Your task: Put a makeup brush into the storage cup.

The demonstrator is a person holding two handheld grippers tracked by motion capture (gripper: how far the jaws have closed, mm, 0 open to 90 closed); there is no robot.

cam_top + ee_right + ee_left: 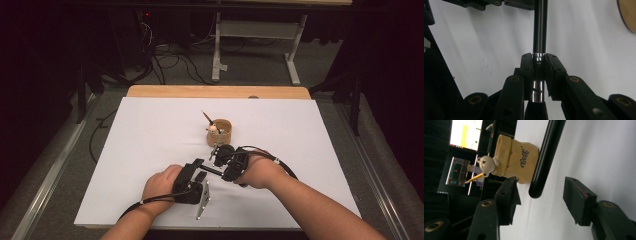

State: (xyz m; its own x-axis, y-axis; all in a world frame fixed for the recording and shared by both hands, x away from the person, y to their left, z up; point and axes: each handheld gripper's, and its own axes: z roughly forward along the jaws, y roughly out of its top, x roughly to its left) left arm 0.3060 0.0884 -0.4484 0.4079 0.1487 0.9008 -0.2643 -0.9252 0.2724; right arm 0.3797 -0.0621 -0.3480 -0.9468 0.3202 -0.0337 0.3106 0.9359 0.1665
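Note:
A black pen [540, 30] with a silver band is clamped between the pads of my right gripper [539, 62], which is shut on it. In the high view the right gripper [221, 162] points left, low over the white mat. The pen's free end [537, 190] reaches between the jaws of my left gripper [541, 192], which stand apart and clear of it on both sides. From above, the left gripper [197, 171] faces the right one at the mat's front middle. Just beyond stands a tan pen holder [220, 132] marked "Best" [516, 157], with a small bear figure [486, 165].
A white mat [150, 150] covers the wooden table [215, 91]. A pencil [206, 117] sticks out of the holder. Cables and a desk frame [295, 65] lie on the floor behind. The holder's rim [629, 15] sits close to the right gripper.

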